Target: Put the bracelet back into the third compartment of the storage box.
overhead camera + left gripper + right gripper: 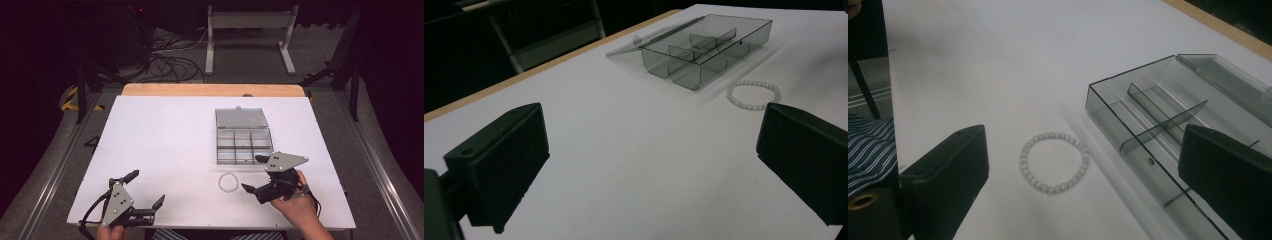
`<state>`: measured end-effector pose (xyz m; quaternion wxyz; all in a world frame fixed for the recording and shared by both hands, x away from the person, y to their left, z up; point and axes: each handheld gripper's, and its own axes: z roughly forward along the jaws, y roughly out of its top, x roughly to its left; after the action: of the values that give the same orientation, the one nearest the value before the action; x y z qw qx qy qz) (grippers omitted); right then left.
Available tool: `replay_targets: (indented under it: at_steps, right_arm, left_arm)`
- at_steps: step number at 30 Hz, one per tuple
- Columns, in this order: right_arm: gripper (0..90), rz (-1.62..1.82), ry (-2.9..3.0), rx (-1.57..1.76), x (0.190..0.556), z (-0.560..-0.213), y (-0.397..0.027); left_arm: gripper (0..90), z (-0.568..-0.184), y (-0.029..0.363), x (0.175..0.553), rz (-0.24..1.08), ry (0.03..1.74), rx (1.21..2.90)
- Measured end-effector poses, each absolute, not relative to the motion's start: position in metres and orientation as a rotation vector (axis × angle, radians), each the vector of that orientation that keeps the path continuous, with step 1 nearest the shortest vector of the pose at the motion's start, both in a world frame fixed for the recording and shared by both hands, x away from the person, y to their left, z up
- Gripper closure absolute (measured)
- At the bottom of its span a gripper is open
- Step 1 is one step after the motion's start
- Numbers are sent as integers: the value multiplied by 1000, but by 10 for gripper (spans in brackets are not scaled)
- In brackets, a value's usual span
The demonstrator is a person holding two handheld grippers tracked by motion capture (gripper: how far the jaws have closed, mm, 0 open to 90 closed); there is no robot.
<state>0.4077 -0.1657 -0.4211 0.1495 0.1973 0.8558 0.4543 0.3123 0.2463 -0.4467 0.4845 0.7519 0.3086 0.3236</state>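
On the white desk [165,145], near its front edge and right of centre: small ring-shaped bracelet of pale white beads [229,181], lying flat and untouched. Just behind it, toward the far edge: smoke-grey clear plastic organiser box [244,147] with dividers, hinged lid [241,118] folded back flat. Compartments look empty as far as visible.

Right gripper [258,174], held in a hand [299,207] by the front right corner: jaws spread wide, nothing between them, aimed at the bracelet from its right side. In the right gripper view, bracelet [1054,163] framed between the two black jaws but farther ahead, not yet within reach of the pads; box [1168,125] just beside it.

Left gripper [147,188] near the front left corner: jaws also wide apart, holding nothing, well apart from both bracelet and box. In the left gripper view, bracelet [754,94] and box [709,47] far across the desk.

Progress, judged: early. Lid already open, box ready to receive. Bracelet not yet grasped, lifted or placed. Left to do, presumably: close right jaws on the beads, carry over into a compartment, release; possibly shut lid after.
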Motion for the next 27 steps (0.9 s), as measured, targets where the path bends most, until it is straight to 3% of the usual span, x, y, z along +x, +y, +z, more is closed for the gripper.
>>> replay_targets:
  at_steps: [27]
  right_arm:
    - [55,1306,2573,555,427,-419,-129]
  left_arm:
    - [10,-446,247,312,790,742,1840]
